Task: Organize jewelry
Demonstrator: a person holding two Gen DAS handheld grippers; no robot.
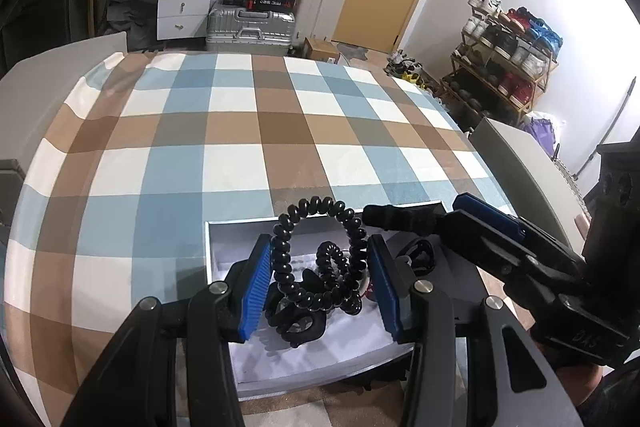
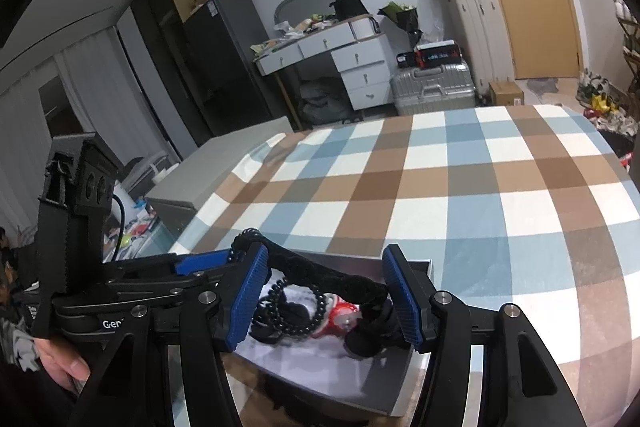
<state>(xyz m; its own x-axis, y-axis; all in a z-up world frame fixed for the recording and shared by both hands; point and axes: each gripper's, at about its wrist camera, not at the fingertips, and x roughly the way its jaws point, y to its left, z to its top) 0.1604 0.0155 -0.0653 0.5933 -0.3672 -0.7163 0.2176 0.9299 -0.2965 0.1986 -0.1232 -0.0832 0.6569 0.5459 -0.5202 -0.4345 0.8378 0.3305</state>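
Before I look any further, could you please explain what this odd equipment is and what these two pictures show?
There is no robot here. A person holds a gripper in each hand, and each has a wide-angle camera looking along its two blue-padded jaws. One picture comes from the left gripper, the other from the right gripper. Both hang over a shallow white open box on a blue, brown and white checked tablecloth. The left jaws are closed on a black spiral coil loop. The right jaws appear to hold a black fuzzy band. A red-and-white item lies in the box.
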